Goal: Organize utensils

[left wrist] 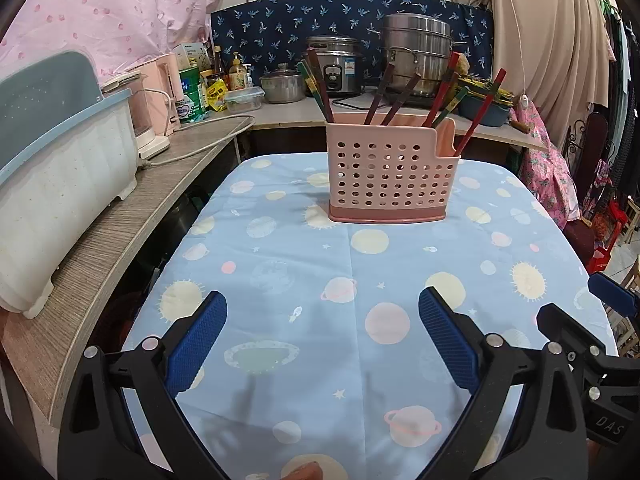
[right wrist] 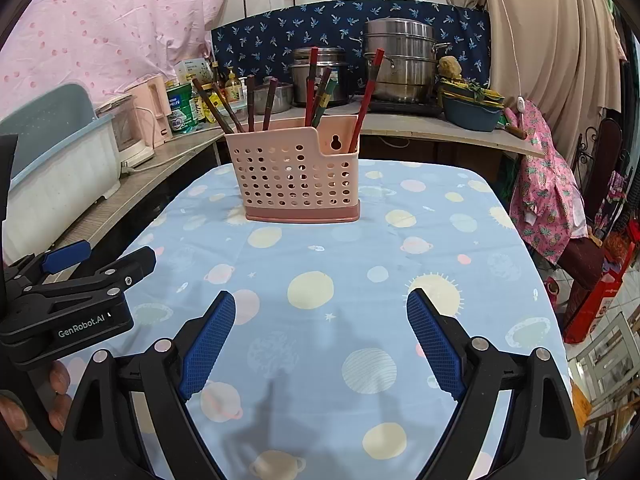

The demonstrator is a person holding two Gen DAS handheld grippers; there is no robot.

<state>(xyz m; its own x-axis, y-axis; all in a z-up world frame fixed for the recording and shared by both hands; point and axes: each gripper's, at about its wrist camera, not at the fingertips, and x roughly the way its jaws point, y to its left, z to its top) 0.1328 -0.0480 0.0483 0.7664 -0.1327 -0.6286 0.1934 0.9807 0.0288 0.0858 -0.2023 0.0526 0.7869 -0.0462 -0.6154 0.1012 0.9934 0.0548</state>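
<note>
Left gripper [left wrist: 322, 308] and right gripper [right wrist: 320, 308] both stand wide apart and empty above the planet-print tablecloth [right wrist: 360, 264]. Farther off, mid-table, the pink perforated utensil holder [right wrist: 298, 178] contains all visible chopsticks [right wrist: 310, 88], scattered across its compartments. Recommended: brace the holder with one gripper, then pinch one chopstick near its top.

A lived-in home kitchen. A counter [left wrist: 288, 114] along the wall carries a rice cooker [left wrist: 336, 66], a stacked steel steamer pot [left wrist: 416, 54], sauce bottles [left wrist: 236, 72] and a pink electric kettle [left wrist: 164, 92]. Patterned cloths [left wrist: 352, 20] cover the wall, and the table wears a planet-print tablecloth [left wrist: 320, 280].
</note>
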